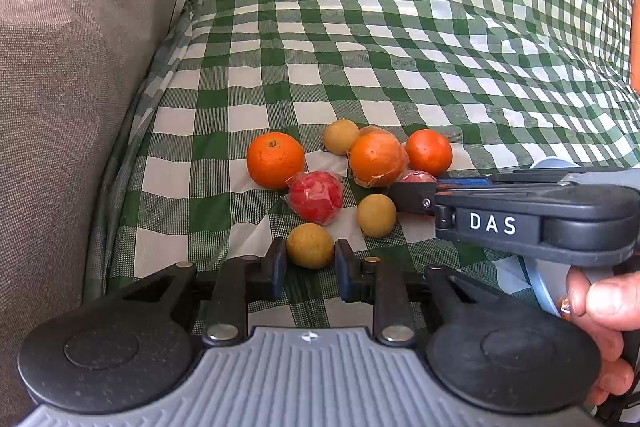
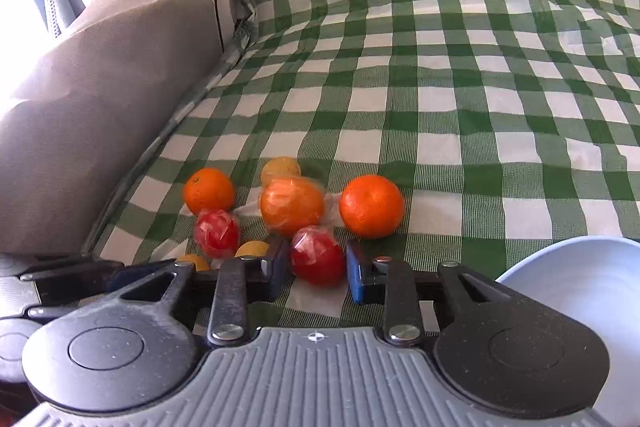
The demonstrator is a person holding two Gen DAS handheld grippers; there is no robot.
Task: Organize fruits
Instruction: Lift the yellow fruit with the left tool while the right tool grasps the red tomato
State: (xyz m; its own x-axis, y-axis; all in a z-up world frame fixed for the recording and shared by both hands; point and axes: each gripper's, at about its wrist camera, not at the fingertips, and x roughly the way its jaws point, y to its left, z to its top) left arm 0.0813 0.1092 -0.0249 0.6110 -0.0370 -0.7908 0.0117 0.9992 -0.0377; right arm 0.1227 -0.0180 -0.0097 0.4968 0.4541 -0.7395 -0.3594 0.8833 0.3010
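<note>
The fruits lie in a loose cluster on a green-and-white checked cloth [image 1: 400, 27], thin and creased, rising into a wrinkled back wall. To the left stands a cushion [image 1: 60, 67] in coarse grey-brown weave.

From the left wrist: two bare oranges [image 1: 275, 160] [image 1: 429, 152] with dimpled skin, a wrapped orange [image 1: 377, 158] in crinkled clear film between them, and a film-wrapped loose red fruit [image 1: 316, 196] in front. Three matt tan balls, smooth and round, are scattered among them: one at the back [image 1: 341, 136], one in the middle [image 1: 377, 215], and the near ball [image 1: 310, 245]. The left gripper [image 1: 310, 259] is clamped on the near ball, its blue-faced pads meeting it on both sides at the very tips. The right gripper [image 1: 412, 195] reaches in from the right, black plastic marked DAS, held by a hand [image 1: 604, 327]; behind its tip only a sliver of red shows.

The right wrist view settles that: the right gripper [image 2: 318, 267] is closed on a held red fruit [image 2: 318, 255], glossy under its film, touching both fingers. Only this view gives the pale blue bowl [image 2: 592, 287], smooth and round-rimmed, at the lower right, just beside the gripper. Here the near ball is mostly hidden behind the gripper's linkage, and the left gripper is a dark shape at the lower left edge.
</note>
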